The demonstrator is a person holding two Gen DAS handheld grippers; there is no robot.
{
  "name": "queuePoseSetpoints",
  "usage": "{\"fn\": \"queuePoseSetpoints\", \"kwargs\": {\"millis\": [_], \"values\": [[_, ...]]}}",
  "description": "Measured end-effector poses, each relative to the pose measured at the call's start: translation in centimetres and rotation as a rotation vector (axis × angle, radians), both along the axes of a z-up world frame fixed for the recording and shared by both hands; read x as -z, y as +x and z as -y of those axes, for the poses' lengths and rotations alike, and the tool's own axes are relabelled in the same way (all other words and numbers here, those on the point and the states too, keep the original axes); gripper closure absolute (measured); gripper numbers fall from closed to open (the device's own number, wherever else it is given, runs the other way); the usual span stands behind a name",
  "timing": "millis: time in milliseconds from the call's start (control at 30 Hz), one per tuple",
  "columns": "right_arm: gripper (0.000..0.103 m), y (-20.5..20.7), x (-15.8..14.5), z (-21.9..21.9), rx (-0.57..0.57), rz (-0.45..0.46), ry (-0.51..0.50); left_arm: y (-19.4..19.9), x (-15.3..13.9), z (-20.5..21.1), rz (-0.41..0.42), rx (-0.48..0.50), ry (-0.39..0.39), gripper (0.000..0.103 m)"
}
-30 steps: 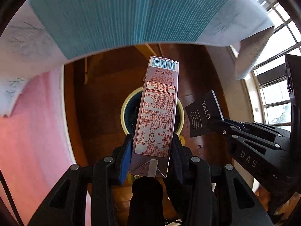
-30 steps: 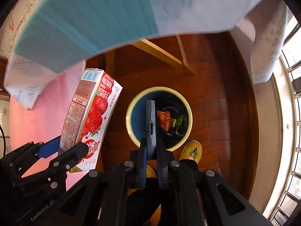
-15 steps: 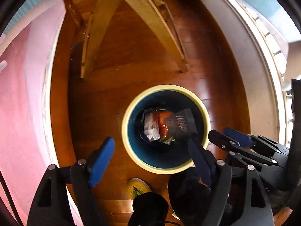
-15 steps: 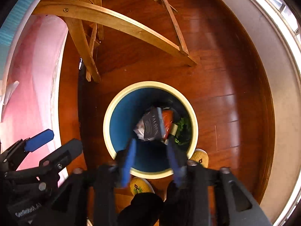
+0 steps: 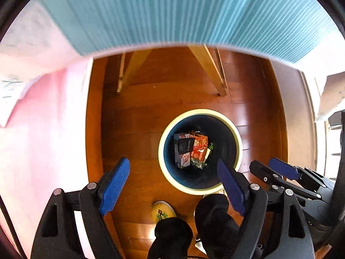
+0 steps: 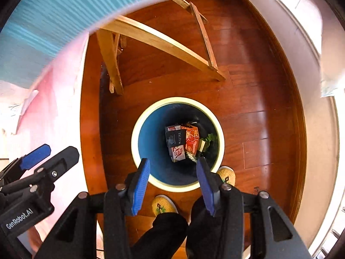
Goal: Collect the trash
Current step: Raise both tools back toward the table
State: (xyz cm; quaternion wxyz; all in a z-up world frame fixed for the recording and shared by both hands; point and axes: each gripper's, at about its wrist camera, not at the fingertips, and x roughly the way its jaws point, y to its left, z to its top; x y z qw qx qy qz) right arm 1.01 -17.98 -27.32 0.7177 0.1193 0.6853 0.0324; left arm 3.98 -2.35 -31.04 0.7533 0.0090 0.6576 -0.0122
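A round bin [image 5: 236,138] [image 6: 138,127] with a cream rim and blue inside stands on the wooden floor below both grippers. Inside lie a pink drink carton [image 5: 183,159] [image 6: 177,153], a black TALON card [image 5: 185,146] [image 6: 175,139] on top of it, an orange-red wrapper [image 5: 199,149] [image 6: 192,139] and some green scraps [image 6: 209,140]. My left gripper [image 5: 172,172] is open and empty, high above the bin's left side. My right gripper [image 6: 172,170] is open and empty above the bin's near rim. Each gripper also shows in the other's view [image 5: 278,170] [image 6: 47,155].
A table with a teal striped cloth [image 5: 172,10] [image 6: 54,10] overhangs the top of both views, with wooden legs [image 5: 211,69] [image 6: 163,43] beneath. A pink surface [image 5: 43,140] lies on the left. The person's slippered feet [image 6: 163,205] stand by the bin. A window is on the right.
One second ago the left gripper held the drink carton and the right held the black card. Both opened, and the two items now lie in the bin. Both grippers have risen since.
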Motion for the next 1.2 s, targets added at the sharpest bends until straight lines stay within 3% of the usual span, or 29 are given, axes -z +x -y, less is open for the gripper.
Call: {"fn": "queuePoseSetpoints", "kwargs": {"millis": [233, 667, 1033, 1200], "values": [[0.057, -1.1, -8.1, -1.4, -0.018, 0.06, -0.01, -1.2, -8.9, -1.3, 0.061, 0.0, 0.006, 0.021], [0.057, -3.3, -23.8, -5.5, -0.09, 0.239, 0.001, -3.2, -26.1, -5.2, 0.266, 0.015, 0.007, 0.021], [0.057, -2.5, -34.1, -6.6, -0.112, 0.484, -0.092, -3.7, -37.0, -7.8, 0.46, 0.007, -0.017, 0.021], [0.057, -1.1, -37.8, -7.9, -0.147, 0.567, -0.116, -3.0, -40.3, -8.7, 0.529, -0.005, -0.027, 0.021]]}}
